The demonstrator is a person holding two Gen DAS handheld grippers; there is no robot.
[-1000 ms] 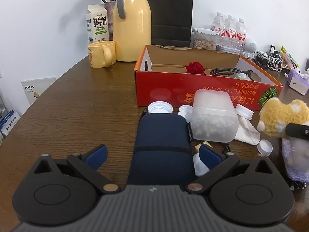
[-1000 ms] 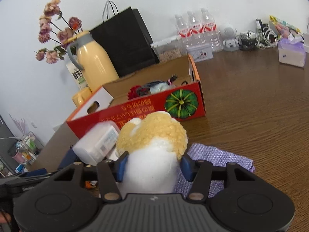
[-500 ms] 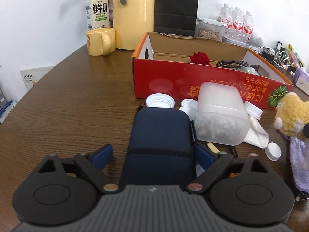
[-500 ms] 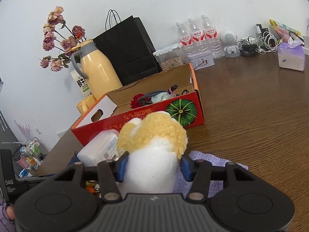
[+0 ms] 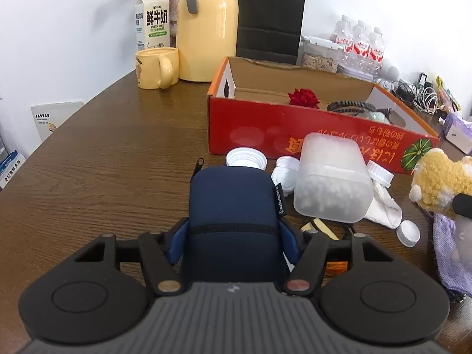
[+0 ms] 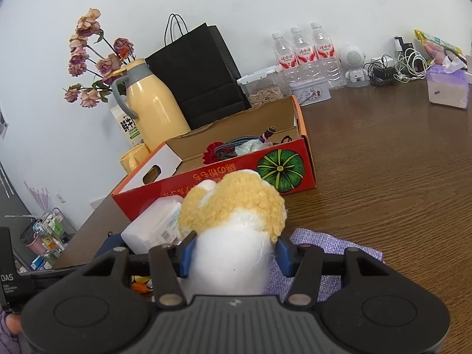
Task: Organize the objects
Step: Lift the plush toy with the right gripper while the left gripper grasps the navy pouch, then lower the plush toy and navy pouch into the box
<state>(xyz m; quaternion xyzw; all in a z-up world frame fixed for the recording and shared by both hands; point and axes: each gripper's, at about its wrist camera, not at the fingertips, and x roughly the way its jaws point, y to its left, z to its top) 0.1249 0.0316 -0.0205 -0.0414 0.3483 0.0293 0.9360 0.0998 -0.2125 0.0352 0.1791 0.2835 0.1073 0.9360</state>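
Rose (image 5: 303,96) and cable (image 5: 351,106) in box (image 5: 265,126)

Milk carton (image 5: 152,20), far ahead-left of left tongs: large characters "鲜牛奶", small "FRESH MILK" beneath. Navy pouch (image 5: 233,206), between left tongs' pads: side tag reads "audio-technica". Red box (image 5: 309,131), ahead of both tongs: yellow print on front wall, upside down, too distorted to read surely. Black device (image 6: 7,280) at left edge of right wrist view: "DAS", smaller lines under it illegible. Water bottles (image 6: 301,50), far ahead: red labels, text too small.
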